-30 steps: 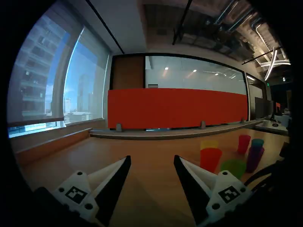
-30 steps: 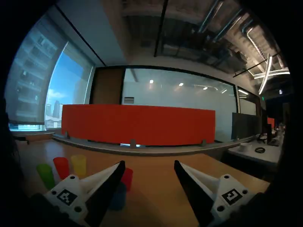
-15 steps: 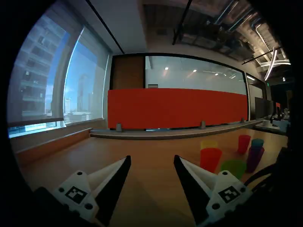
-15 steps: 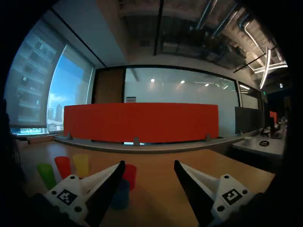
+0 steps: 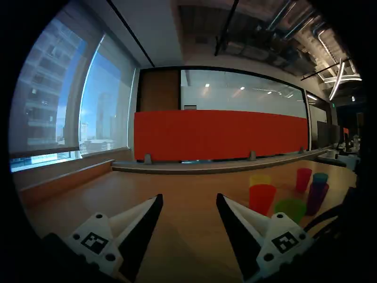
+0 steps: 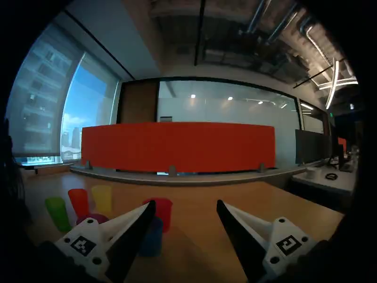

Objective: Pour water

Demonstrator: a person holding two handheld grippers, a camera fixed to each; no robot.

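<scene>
Your left gripper hovers low over the wooden worktop with its jaws spread wide and nothing between them. In the left gripper view the cups stand together on the worktop at about 4 o'clock, just past the right-hand finger. The orange cup is nearest that finger, with the yellow cup just behind it. The green cup sits beside the orange one toward 4 o'clock, and the purple cup is next to it. The red cup and the teal cup are farthest back. Your right gripper is also wide open and grips nothing. In the right gripper view the same group lies at about 8 o'clock. The green cup, orange cup and yellow cup stand in a row. The purple cup peeks over the left-hand finger. The red cup and teal cup stand just beyond that finger's tip, the teal one closer to you. All the cups are upright, and you cannot tell from here whether any of them holds water. Across the far edge of the worktop, at 12 o'clock, runs an orange partition, with a tall window at 9 o'clock.
</scene>
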